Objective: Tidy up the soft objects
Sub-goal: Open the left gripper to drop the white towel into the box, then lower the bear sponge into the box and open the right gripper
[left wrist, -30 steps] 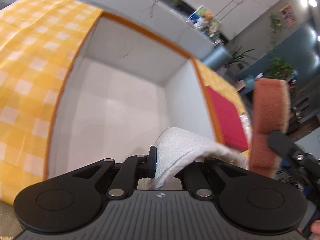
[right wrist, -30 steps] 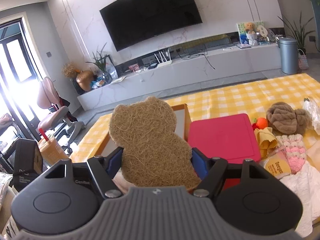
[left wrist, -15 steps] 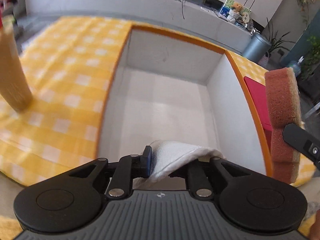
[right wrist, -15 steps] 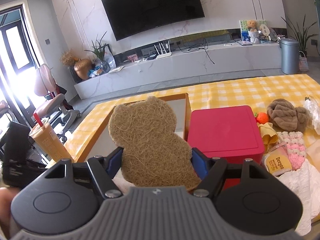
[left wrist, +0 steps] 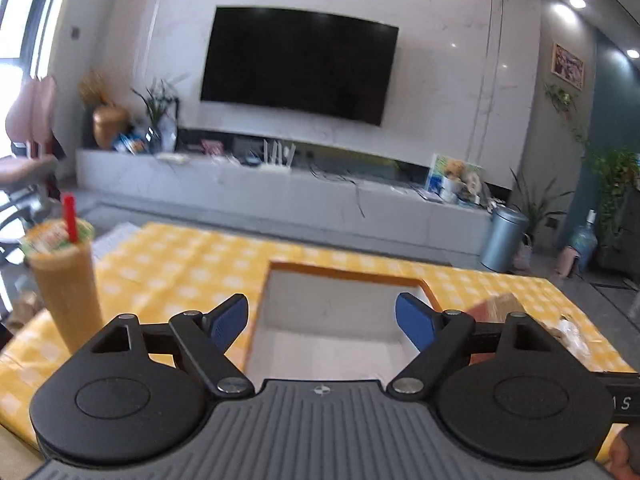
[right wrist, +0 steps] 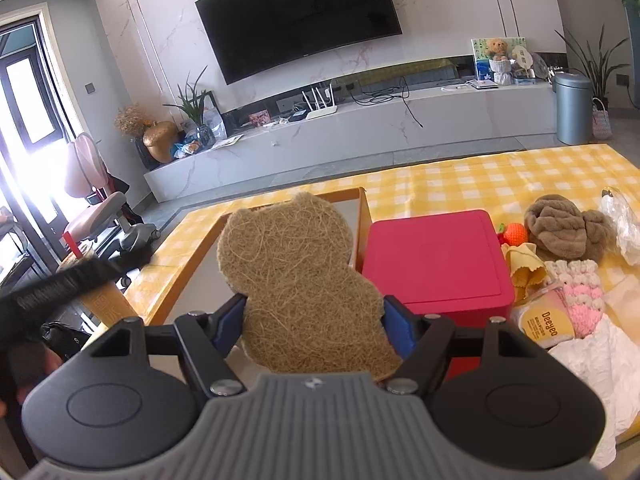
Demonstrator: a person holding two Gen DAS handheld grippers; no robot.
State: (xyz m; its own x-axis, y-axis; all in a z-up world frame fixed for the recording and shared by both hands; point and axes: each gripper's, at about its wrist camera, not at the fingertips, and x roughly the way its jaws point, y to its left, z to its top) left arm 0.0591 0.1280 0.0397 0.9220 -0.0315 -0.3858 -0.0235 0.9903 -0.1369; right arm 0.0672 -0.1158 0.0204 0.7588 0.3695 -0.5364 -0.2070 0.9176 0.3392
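Your left gripper point(left wrist: 322, 320) had just been opening; its jaws stood wide apart with nothing between them, above the near edge of the orange-rimmed box point(left wrist: 344, 274). That reads as one drop-off finished, though the box floor directly below was hidden by the gripper body, so you could not confirm where the dropped piece lay. Your right gripper point(right wrist: 314, 320) was clamped on the bear-shaped fibre scrubber point(right wrist: 298, 280), held upright just short of the box's near right corner.

The step in hand, as I judge it, was the scrubber's turn. You needed to carry it over the orange rim point(right wrist: 362, 216) and spread the jaws only once it hung inside the white walls; it is light and stiff, so it could lean against a wall instead of lying flat.

Counting outward from the box: one red lidded container point(right wrist: 436, 256) touched its right side. Right of that lay one white crumpled cloth point(right wrist: 588, 360), one yellow packet point(right wrist: 546, 320), one pink-and-white crocheted piece point(right wrist: 580, 284), one yellow cloth point(right wrist: 524, 266), one small orange knitted toy point(right wrist: 516, 230), one brown plush bundle point(right wrist: 568, 228) and one clear plastic wrapper point(right wrist: 624, 224). Left of the box stood one iced drink with a red straw point(left wrist: 66, 280). Beyond, one television point(right wrist: 298, 12) hung on the wall.
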